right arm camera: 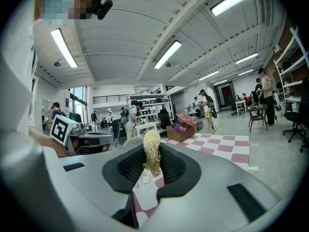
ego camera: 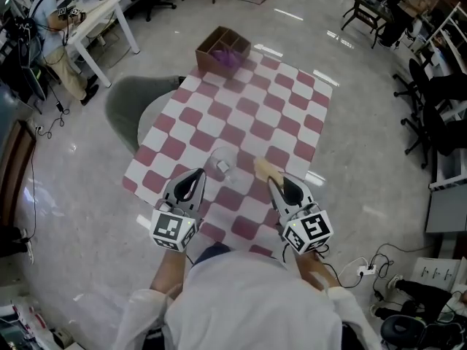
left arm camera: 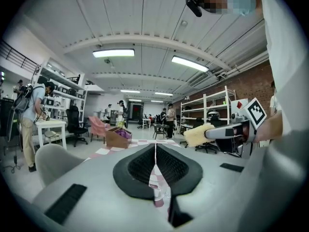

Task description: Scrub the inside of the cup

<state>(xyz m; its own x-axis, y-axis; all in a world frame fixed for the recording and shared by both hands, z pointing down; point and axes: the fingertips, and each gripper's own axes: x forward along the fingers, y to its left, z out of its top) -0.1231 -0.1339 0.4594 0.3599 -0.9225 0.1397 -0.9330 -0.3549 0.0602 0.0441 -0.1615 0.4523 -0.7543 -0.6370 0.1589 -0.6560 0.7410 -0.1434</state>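
Note:
A clear glass cup (ego camera: 221, 168) stands on the pink-and-white checked cloth (ego camera: 241, 115), between my two grippers. My left gripper (ego camera: 198, 175) is just left of the cup, and I see nothing between its shut jaws. In the left gripper view the jaws meet in a thin line (left arm camera: 155, 149), with the cup (left arm camera: 159, 193) showing below them. My right gripper (ego camera: 271, 181) is shut on a yellow sponge (ego camera: 264, 168) that sticks out just right of the cup. The right gripper view shows the sponge (right arm camera: 151, 151) upright in the jaws and the cup (right arm camera: 144, 179) low and to its left.
A brown divided box (ego camera: 222, 49) with something purple inside sits at the cloth's far edge. A grey chair (ego camera: 131, 111) stands at the table's left side. A person sits at a white desk (ego camera: 102, 17) at far left, and black office chairs (ego camera: 430, 100) stand at the right.

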